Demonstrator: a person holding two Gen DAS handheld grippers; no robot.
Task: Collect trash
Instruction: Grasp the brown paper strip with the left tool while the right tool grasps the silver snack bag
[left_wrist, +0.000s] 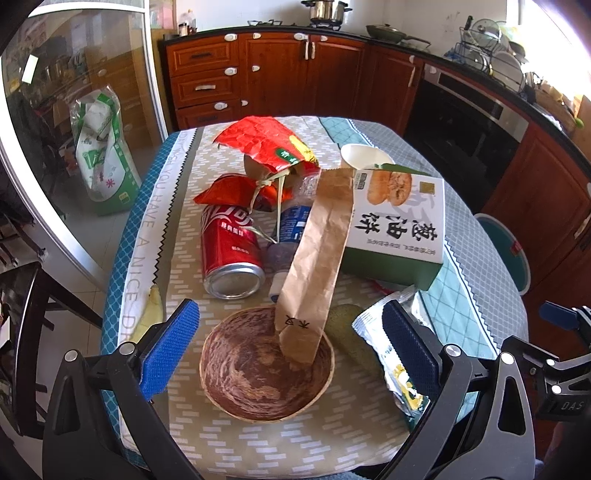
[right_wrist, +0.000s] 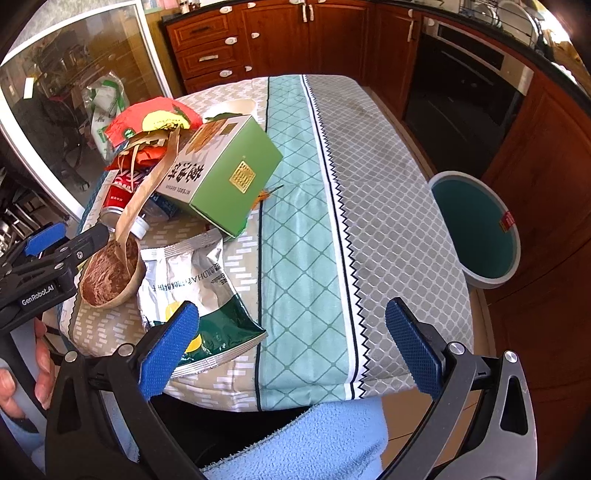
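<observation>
trash is heaped on the table (right_wrist: 369, 206); the bin (right_wrist: 476, 236) stands on the floor well apart. both left gripper (left_wrist: 291, 339) and right gripper (right_wrist: 291, 339) are seen with jaws wide, holding nothing. the paper bag (left_wrist: 317, 258) leans in the bowl (left_wrist: 266, 369); if the bowl is lifted, the bag and the can (left_wrist: 231, 251) are likely to be toppled.

We see the cloth-covered desk (right_wrist: 369, 221) bearing a red can (left_wrist: 231, 251), paper bowl (left_wrist: 266, 373), green box (right_wrist: 225, 170), foil wrapper (right_wrist: 192, 288) and crumpled red bag (left_wrist: 266, 142).
</observation>
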